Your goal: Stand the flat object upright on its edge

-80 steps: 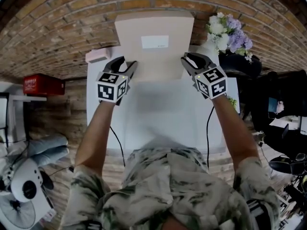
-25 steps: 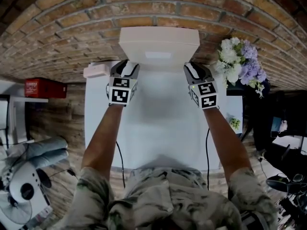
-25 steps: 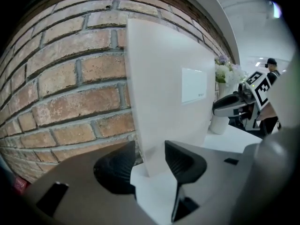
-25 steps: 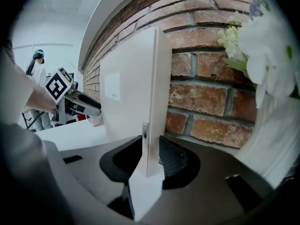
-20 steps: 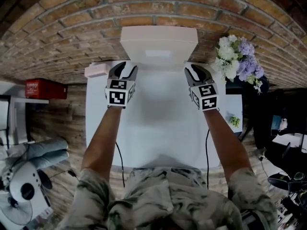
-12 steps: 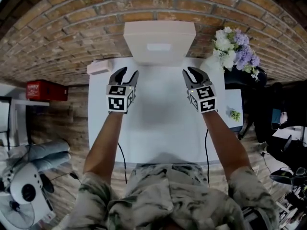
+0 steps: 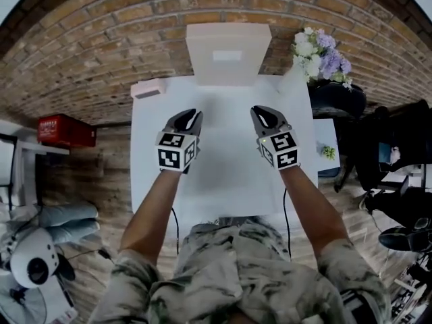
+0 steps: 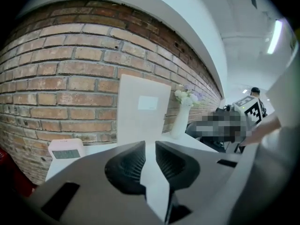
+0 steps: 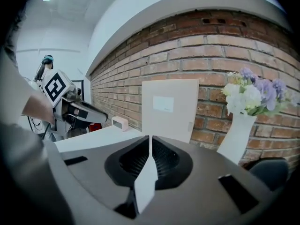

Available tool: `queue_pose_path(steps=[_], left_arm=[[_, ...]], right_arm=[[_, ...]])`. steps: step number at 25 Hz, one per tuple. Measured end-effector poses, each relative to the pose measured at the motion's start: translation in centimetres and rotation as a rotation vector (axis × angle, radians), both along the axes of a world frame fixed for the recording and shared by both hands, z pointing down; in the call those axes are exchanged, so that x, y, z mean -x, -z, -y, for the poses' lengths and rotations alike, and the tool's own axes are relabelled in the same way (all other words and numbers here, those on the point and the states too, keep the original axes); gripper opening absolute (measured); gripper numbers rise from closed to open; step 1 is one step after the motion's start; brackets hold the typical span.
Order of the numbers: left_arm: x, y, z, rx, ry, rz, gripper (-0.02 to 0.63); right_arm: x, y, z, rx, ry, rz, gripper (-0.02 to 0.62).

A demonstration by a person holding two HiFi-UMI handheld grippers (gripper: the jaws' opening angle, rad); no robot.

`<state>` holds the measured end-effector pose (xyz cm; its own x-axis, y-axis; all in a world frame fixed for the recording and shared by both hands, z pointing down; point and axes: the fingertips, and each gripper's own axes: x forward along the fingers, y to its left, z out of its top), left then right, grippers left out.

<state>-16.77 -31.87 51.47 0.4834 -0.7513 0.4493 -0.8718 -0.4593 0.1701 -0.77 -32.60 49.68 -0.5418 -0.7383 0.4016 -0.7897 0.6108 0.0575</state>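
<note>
The flat object is a pale, thin box (image 7: 228, 54) with a white label. It stands upright on its edge at the far side of the white table (image 7: 223, 174), against the brick wall. It also shows in the left gripper view (image 8: 143, 109) and the right gripper view (image 9: 169, 109). My left gripper (image 7: 189, 118) hovers over the middle of the table, well short of the box; its jaws (image 8: 150, 146) are closing, a narrow gap left, nothing between them. My right gripper (image 7: 260, 113) is level with it; its jaws (image 9: 150, 142) are closing, almost together, and empty.
A small pink device (image 7: 148, 88) lies at the table's far left corner. A white vase of flowers (image 7: 317, 52) stands at the far right corner. A red box (image 7: 61, 131) sits on the floor to the left, and a fan (image 7: 30, 265) at the bottom left.
Both grippers have drawn back from the box's sides toward me, to the middle of the table, and their jaws have narrowed. The box stays upright against the wall.
</note>
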Motion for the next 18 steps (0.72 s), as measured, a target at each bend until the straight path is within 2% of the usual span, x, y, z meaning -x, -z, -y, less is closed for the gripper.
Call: queue_pose_path(steps=[9,18], left_arm=[[-1.5,1.9,-11.9,0.047,-0.129,-0.088,0.034],[-2.6,3.0,-23.3,0.097,-0.246,-0.121,0.026]], right_arm=[[2.6,1.3,-12.3,0.078,0.07,0.062,0.021],[1.3,0.9,-23.9,0.147,0.052,0.089,0.021]])
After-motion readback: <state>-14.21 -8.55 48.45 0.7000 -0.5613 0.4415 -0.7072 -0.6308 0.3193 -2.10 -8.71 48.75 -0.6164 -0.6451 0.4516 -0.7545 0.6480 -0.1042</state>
